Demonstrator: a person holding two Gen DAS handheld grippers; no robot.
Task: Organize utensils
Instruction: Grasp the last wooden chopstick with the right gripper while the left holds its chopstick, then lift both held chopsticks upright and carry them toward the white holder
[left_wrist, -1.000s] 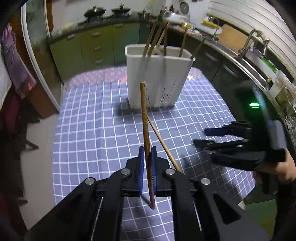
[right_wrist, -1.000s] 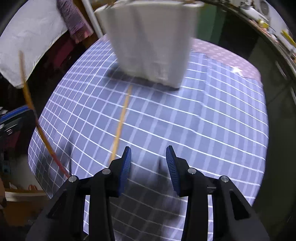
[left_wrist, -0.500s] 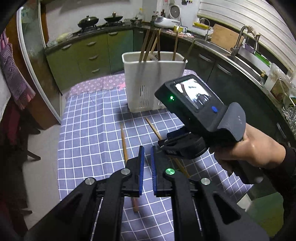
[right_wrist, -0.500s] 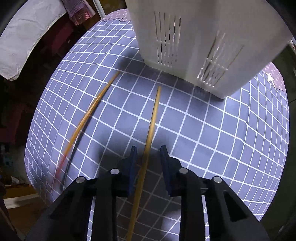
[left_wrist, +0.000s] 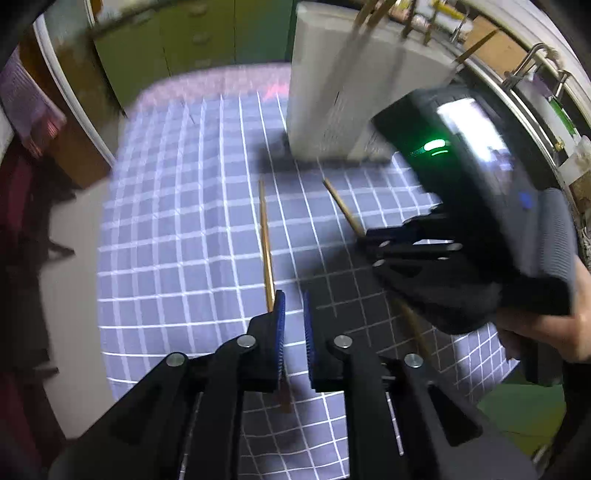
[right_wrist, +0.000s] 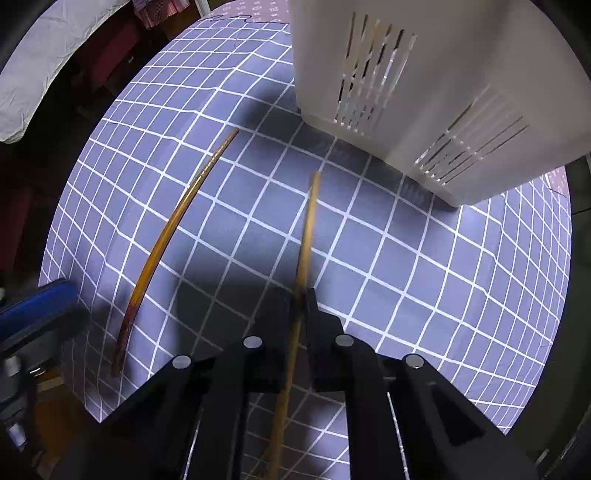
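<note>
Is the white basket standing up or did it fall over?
Standing up. The white basket sits flat on the checked tablecloth, and chopsticks poke out of its top.

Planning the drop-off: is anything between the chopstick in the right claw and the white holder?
Nothing visible: only bare checkered cloth separates the gripped chopstick from the white holder. The other chopstick lies off to the side.

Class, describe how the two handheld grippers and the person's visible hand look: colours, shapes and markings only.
Left gripper: black angular fingers, ribbed blue pads, silver round bolts. Right gripper: the same black fingers and silver bolts; seen from the left wrist view, it carries a black body with a lit screen, green light and blue button. The hand is bare; no cables visible.
</note>
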